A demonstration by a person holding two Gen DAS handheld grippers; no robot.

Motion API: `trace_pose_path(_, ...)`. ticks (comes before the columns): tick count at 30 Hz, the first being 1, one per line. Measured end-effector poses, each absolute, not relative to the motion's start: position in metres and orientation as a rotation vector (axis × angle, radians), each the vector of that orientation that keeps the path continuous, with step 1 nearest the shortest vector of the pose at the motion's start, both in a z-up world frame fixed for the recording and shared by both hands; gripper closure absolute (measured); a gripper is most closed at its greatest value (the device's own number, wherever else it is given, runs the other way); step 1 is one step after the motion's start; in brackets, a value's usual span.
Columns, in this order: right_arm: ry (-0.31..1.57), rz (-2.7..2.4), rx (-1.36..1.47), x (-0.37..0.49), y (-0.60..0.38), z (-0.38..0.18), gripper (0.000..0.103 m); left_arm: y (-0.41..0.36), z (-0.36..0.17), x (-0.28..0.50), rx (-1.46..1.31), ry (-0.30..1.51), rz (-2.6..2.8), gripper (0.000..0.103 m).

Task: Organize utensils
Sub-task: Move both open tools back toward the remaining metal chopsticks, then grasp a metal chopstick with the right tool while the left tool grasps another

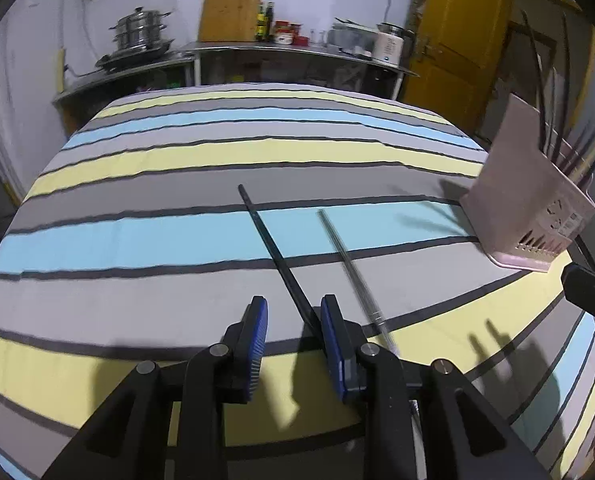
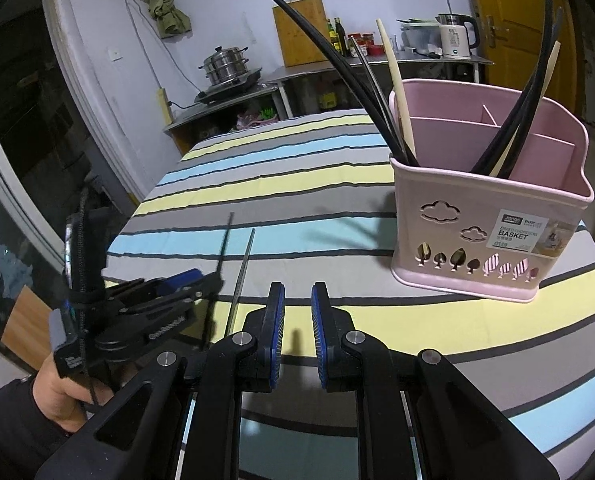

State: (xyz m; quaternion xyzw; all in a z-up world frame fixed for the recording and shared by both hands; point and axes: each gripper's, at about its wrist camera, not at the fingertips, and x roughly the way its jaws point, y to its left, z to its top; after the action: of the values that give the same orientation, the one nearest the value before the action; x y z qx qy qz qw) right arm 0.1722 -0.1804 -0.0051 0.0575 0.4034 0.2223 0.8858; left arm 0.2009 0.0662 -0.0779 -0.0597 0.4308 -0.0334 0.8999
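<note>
Label on my pink holder [image 2: 493,200] reads "BASKET"; left gripper [image 1: 293,320] jaws parted around black chopstick [image 1: 273,248], right gripper [image 2: 297,304] jaws empty, apart.

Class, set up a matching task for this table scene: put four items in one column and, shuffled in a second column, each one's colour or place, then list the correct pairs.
1. basket
2. black chopstick
3. silver chopstick
4. cutting board

A. leaning on the far wall
B. pink, holding chopsticks
C. between the left tool's pads
D. lying right of that tool

1-B, 2-C, 3-D, 4-A
</note>
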Motion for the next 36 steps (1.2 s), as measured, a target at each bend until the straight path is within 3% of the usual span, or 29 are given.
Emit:
trace_pose_path(14,0.874,0.523,0.071,0.183,-0.146,-0.02,0.089,0.093,-0.078,0.228,-0.224,0.915,-0.076,0.075)
trace_pose_path(15,0.876,0.524,0.068,0.184,-0.145,-0.021,0.089,0.091,-0.079,0.231,-0.212,0.917,-0.074,0.077)
trace_pose_path(17,0.88,0.522,0.062,0.186,-0.142,-0.022,0.089,0.089,-0.08,0.234,-0.151,0.922,-0.045,0.093)
trace_pose_path(36,0.986,0.564,-0.012,0.24,-0.072,-0.065,0.089,0.136,-0.081,0.211,-0.229,0.928,-0.046,0.095)
